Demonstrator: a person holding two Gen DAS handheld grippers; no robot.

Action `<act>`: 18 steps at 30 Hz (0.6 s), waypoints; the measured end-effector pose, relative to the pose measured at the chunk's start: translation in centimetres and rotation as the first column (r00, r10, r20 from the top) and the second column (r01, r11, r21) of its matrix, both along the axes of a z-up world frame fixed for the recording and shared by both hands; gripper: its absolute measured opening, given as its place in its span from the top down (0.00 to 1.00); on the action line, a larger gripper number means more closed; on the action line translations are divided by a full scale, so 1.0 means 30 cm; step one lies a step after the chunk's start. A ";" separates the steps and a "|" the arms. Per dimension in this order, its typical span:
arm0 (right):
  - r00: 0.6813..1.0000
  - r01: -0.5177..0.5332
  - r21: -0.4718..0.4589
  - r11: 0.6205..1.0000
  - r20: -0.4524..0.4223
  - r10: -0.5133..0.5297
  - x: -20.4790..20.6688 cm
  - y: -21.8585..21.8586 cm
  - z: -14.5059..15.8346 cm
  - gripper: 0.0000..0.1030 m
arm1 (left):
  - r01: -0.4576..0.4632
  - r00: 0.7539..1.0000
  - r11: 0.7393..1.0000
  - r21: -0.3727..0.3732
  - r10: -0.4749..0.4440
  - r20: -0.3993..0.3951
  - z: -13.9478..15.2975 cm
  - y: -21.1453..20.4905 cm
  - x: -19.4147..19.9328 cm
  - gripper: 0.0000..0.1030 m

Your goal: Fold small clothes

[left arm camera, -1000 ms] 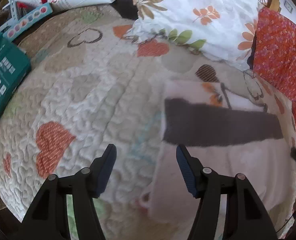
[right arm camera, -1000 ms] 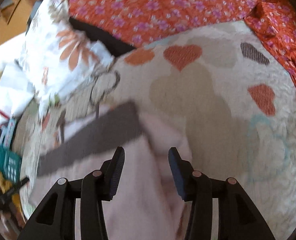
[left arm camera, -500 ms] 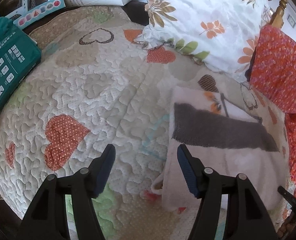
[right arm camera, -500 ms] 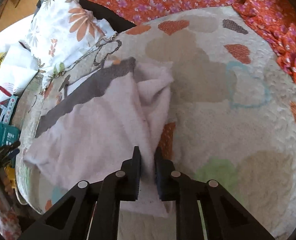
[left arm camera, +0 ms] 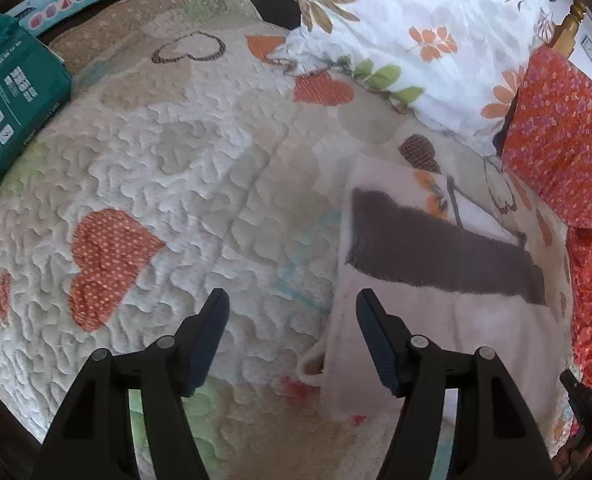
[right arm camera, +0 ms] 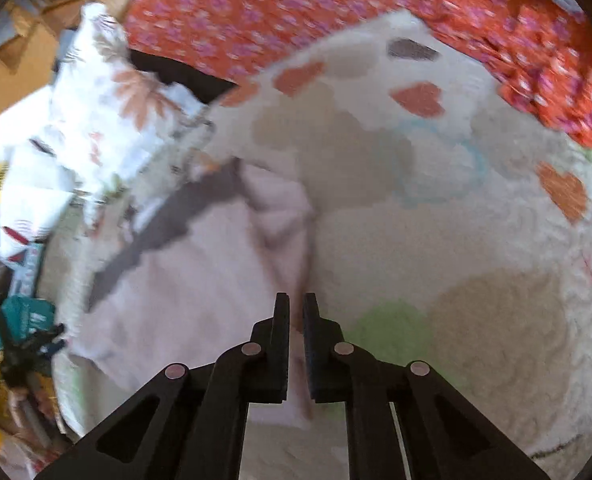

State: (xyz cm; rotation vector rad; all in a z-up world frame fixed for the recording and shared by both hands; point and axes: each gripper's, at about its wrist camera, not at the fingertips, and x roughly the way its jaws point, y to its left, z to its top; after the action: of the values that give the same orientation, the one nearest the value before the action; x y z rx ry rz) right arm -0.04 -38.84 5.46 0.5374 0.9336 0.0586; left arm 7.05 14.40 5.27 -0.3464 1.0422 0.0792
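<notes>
Cream quilted bedspread (left arm camera: 184,184) with orange hearts. Pale pink fleece garment with grey band (right arm camera: 200,280) lying rumpled, barely folded. Right gripper (right arm camera: 295,308) pinching its edge; left gripper (left arm camera: 292,332) spread, empty.

Bare quilt (left arm camera: 200,184) between teal box (left arm camera: 4,112) and pillow (left arm camera: 424,40).

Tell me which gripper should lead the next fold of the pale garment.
Right. The right gripper is already shut on an edge of the pale garment, so it can probably carry that edge over. The left gripper is open above the quilt, holding nothing.
</notes>
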 end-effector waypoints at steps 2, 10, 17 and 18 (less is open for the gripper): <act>0.999 -0.032 0.020 0.999 0.009 0.032 0.027 0.036 -0.005 0.93 | 0.008 1.000 1.000 0.000 -0.008 -0.008 -0.008 -0.010 0.006 0.37; 0.994 -0.106 -0.023 0.994 0.001 0.106 0.072 0.127 -0.032 0.93 | 0.022 1.000 1.000 0.002 -0.022 -0.005 -0.003 -0.020 0.006 0.37; 0.986 -0.156 -0.015 0.988 -0.064 0.155 0.038 0.165 -0.092 0.92 | 0.024 1.000 1.000 -0.009 -0.024 -0.015 -0.009 -0.020 0.006 0.37; 0.984 -0.163 0.010 0.987 -0.067 0.163 0.029 0.165 -0.098 0.95 | 0.022 1.000 1.000 -0.008 -0.022 -0.014 -0.008 -0.020 0.004 0.37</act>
State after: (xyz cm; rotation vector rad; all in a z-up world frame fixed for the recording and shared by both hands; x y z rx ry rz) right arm 0.83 -33.89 2.51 0.4681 1.0427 0.1911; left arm 7.17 13.81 5.04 -0.3421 1.0604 0.0573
